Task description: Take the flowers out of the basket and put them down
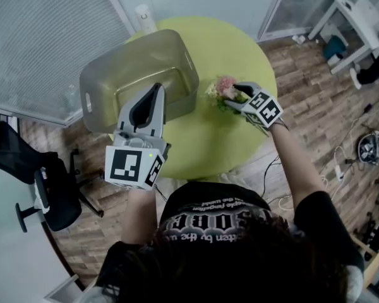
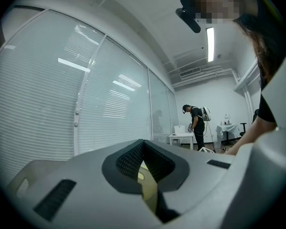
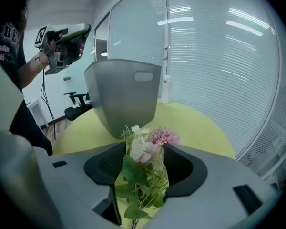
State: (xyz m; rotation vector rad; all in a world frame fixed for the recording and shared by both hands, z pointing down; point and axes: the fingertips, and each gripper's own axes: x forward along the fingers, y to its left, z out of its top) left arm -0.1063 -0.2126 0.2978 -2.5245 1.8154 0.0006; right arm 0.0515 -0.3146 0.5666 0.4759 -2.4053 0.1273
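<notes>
Flowers (image 3: 144,152) appear to lie on the yellow counter (image 1: 237,49) just beside the grey basket (image 1: 101,81), already out of it. Your right gripper (image 1: 235,92) has its fingers spread loosely around the stems, likely to leave the bunch there. Your left gripper (image 1: 155,96) hovers at the basket, fingers pressed together, empty.

The flowers (image 1: 225,88) are pink and white with green leaves, the basket (image 1: 107,68) grey, the table (image 1: 234,49) yellow-green.
</notes>
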